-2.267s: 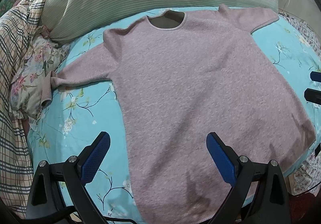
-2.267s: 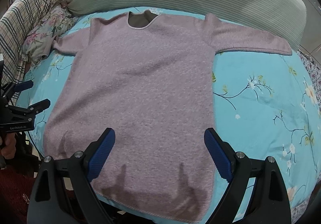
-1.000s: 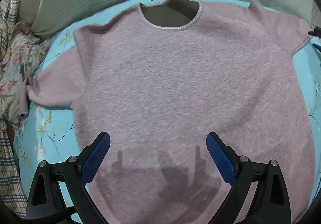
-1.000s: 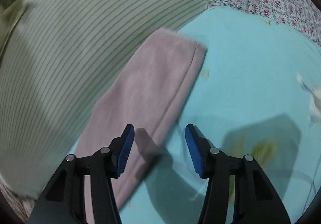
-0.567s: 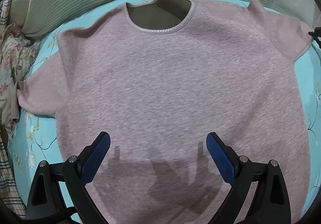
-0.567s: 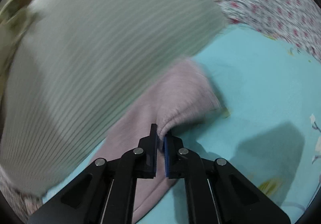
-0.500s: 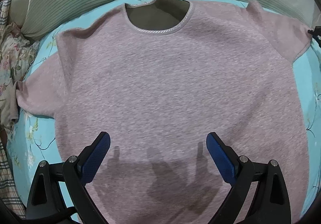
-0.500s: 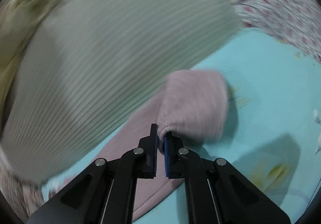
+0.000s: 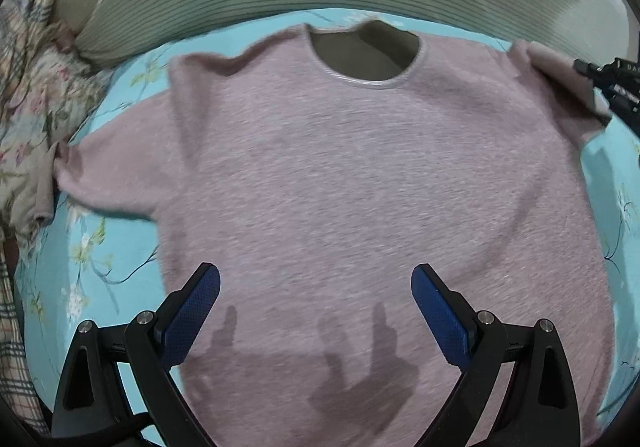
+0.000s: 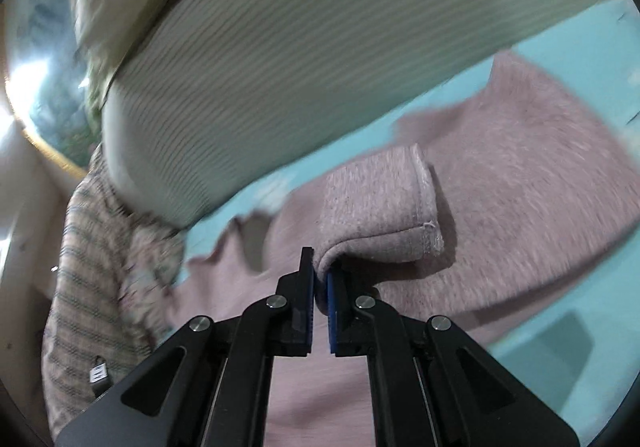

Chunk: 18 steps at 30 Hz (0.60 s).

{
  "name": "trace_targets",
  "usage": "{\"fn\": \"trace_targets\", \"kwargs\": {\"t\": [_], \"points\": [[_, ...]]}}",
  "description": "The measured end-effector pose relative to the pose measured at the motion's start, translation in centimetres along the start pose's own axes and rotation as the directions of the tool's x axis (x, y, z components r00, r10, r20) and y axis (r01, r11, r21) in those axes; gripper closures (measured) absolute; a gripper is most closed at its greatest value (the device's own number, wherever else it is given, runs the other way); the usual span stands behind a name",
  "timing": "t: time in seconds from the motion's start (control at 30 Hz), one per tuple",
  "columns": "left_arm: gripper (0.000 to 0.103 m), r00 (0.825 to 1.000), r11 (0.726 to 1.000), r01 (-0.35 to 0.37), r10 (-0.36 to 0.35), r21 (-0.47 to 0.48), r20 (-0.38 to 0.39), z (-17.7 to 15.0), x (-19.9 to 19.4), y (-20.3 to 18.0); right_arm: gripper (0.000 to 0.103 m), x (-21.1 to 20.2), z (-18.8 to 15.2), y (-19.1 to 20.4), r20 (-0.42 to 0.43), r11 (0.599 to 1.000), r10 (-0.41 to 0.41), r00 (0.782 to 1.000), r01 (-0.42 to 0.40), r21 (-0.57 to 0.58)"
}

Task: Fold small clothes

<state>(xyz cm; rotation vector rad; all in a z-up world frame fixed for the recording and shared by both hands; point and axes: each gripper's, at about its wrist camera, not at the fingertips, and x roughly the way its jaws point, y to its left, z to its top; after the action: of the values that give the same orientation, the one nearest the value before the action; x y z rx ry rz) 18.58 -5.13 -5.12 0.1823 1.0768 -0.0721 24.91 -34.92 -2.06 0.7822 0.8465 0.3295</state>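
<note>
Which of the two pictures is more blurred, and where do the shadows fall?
Right wrist view: strong motion blur on the striped pillow, while the right hand-held gripper pinching the sleeve cuff is sharp. Left wrist view: milder blur; the left hand-held gripper casts a dark shadow on the pink shirt.

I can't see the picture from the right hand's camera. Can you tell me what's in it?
The right gripper is shut, its fingers pinching the cuff of a fuzzy pink sweater's sleeve and holding it above the sweater's body. Underneath is a turquoise bedsheet, with a striped green pillow behind.
</note>
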Motion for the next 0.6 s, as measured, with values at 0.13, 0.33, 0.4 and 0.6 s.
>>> {"fn": "trace_targets", "kwargs": {"t": [0.13,0.33,0.4,0.6], "points": [[0.006,1.0,0.999,0.001,-0.001,-0.04,0.004,-1.1,-0.5,2.7,0.097,5.2,-2.7,3.2,-0.083,0.997,0.071,0.994,-0.071,0.001],[0.006,1.0,0.996,0.014,-0.012,-0.093,0.014,-2.7,-1.2,6.1,0.097,13.5,-7.0,7.8,-0.245,0.992,0.115,0.963,-0.124,-0.022],[0.006,1.0,0.994,0.021,-0.019,-0.108,0.024,-3.0,-1.4,6.9,0.097,15.6,-8.2,8.5,-0.288,0.99,0.127,0.949,-0.139,-0.02],[0.006,0.999,0.987,0.04,-0.035,-0.159,0.034,-3.5,-1.4,9.3,0.093,20.7,-11.2,10.5,-0.392,0.987,0.132,0.91,-0.156,-0.029]]}}
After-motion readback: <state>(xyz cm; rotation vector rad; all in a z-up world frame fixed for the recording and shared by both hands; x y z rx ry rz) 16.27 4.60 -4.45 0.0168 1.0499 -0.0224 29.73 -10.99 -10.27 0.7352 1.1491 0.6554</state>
